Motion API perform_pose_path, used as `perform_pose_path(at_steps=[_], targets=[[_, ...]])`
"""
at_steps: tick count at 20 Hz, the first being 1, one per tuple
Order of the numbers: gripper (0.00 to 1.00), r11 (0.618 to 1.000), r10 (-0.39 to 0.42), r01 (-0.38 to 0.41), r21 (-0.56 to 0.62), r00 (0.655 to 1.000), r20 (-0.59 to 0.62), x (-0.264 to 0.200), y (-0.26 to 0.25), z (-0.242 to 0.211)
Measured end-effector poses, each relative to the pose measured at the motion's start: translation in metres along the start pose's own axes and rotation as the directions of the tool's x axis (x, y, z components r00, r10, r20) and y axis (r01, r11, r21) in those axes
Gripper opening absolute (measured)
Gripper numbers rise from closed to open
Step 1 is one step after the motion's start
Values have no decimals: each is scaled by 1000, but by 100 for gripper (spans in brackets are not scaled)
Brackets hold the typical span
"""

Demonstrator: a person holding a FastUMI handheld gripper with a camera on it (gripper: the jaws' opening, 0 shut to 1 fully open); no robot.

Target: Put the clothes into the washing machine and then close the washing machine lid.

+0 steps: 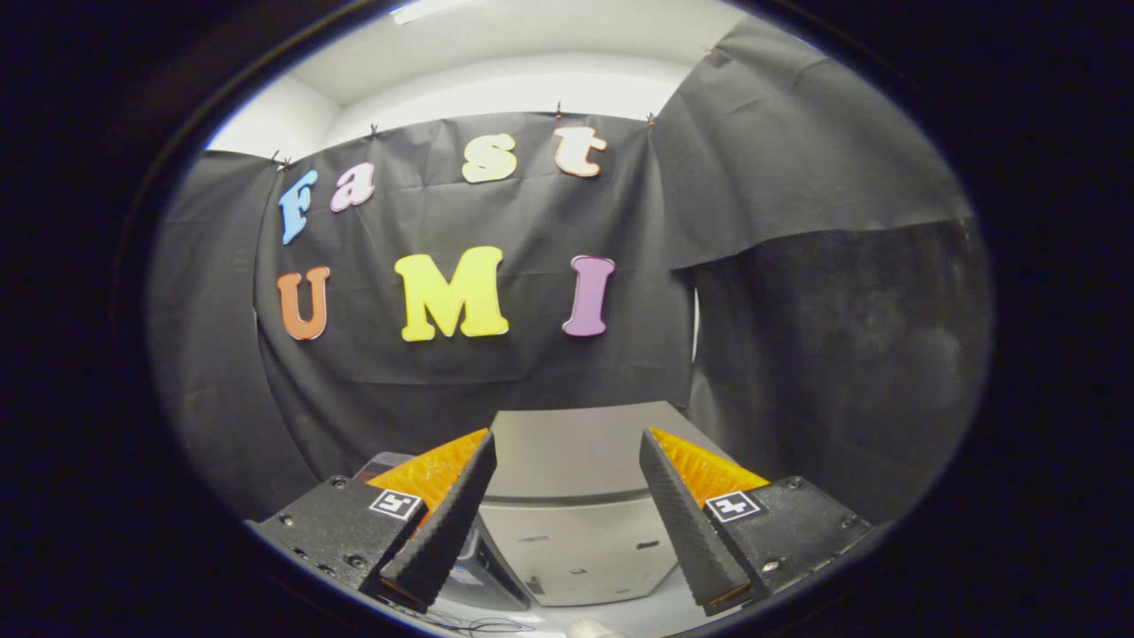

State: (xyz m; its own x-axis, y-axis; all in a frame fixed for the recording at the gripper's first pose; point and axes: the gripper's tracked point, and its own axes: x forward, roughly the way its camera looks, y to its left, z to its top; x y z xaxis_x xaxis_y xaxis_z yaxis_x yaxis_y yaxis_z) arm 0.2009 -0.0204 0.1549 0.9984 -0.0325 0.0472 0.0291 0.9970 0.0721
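Going left to right here. Far left is just the black cloth of the booth wall, hung from clips along its top edge so it blocks off the background behind the work area. Down low on that side, tucked behind the left finger, there's a small dark thing with a lighter face. Could be a control panel or a separate gadget, too hidden to call.

Then the hand-held gripper itself: fingers spread wide apart, nothing between them, not pressing on anything. It's held level and aimed straight at the machine, so the gap between the fingers frames it nicely.

In that gap, just beyond the fingertips, sits the washing machine, a pale boxy unit. Its lid lies flat on top with a dark seam under the front edge, so it looks to be down. I can't see any clothes, and with the lid flat there's no looking inside the tub.

That makes the stage a toss-up. A lid that's down with no laundry around fits a load already inside and the lid shut over it, but it also fits a machine waiting to be opened with the clothes somewhere behind the camera. The empty, wide-open fingers suit both.

At the very bottom, ahead of the machine, there's a pale bench with a thin dark cable trailing across it. To the right, more black cloth, in shadow.
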Motion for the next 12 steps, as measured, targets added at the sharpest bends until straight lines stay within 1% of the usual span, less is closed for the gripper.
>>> perform_pose_path(at_steps=[3,5,7,10,12], targets=[[100,1000,-9,9,0,1000,-20,-30,-48,-33],[100,1000,3,-2,13,999,-45,-52,-70,-61],[100,1000,-7,8,4,997,-73,-76,-92,-89],[100,1000,-6,3,-28,994,-110,-105,-112,-124],[100,1000,-11,8,-26,993,-115,-119,-122,-137]])
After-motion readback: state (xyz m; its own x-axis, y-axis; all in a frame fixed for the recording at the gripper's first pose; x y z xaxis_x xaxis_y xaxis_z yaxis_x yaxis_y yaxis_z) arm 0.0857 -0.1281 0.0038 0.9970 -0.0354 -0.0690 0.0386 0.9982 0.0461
